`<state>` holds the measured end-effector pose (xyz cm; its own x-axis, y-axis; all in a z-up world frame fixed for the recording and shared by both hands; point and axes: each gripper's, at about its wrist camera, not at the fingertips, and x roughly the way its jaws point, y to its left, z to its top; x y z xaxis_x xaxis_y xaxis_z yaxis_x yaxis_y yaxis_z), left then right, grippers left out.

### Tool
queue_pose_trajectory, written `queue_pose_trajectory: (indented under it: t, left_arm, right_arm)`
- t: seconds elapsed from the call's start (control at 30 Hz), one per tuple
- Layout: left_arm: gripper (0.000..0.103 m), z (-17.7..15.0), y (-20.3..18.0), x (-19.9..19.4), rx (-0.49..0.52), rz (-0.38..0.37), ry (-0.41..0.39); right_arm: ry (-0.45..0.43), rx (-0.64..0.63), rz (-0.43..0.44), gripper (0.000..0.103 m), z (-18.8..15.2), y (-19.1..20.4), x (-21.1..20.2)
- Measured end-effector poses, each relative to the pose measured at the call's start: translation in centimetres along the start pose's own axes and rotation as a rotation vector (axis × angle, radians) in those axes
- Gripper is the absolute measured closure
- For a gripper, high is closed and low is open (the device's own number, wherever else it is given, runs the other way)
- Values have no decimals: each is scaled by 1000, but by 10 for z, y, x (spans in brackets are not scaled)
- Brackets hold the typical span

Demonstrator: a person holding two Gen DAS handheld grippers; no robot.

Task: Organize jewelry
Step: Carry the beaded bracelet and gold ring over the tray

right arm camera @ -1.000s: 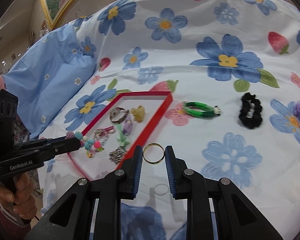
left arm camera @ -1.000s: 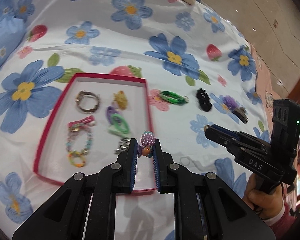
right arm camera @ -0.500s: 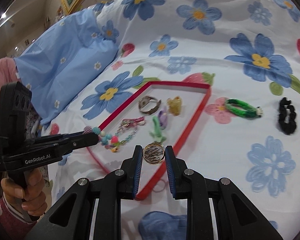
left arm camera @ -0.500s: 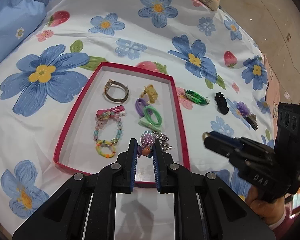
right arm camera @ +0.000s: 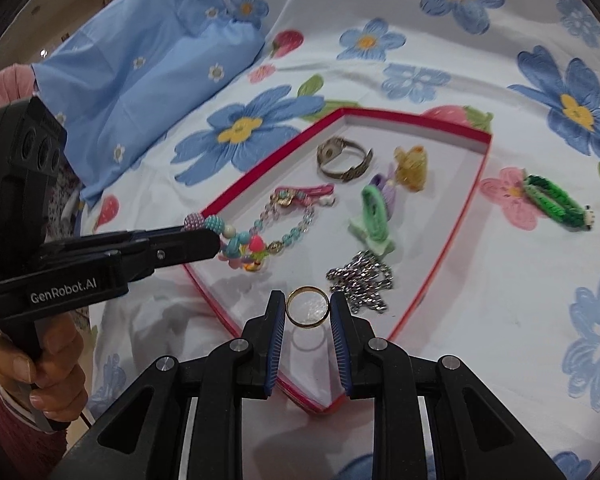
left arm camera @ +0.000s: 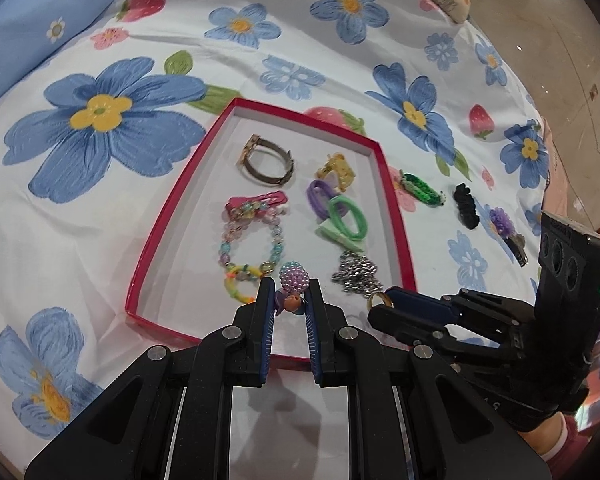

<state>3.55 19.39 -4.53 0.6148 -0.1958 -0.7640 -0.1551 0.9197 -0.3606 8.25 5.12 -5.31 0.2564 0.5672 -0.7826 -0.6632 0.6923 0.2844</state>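
Tongs (right arm camera: 307,312) now over tray (right arm camera: 452,236), "GenRobot.AI" label (right arm camera: 63,285)

A gold ring (right arm camera: 307,306) stood upright between closed fingers above the red tray's (right arm camera: 456,224) near corner. A beaded bracelet (left arm camera: 294,279), clamped by purple beads, dangled over its near-left edge.

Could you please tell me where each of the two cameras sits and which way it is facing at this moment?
Left wrist: sits on the left gripper, looking along its fingers over the red tray; it clamps a beaded piece; the right gripper shows.
Right wrist: sits on the right gripper, which grips a gold ring above the tray's near corner; the left gripper and hand show.
Shared: tray, silver chain, green bracelet.
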Motion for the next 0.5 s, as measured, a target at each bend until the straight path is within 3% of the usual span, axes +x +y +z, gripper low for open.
queue_pose_trajectory:
  t: [0.5]
  left_arm:
    - [90, -4, 19, 25, -24, 43, 72]
  right_arm:
    - [165, -110, -21, 80, 4, 9, 33]
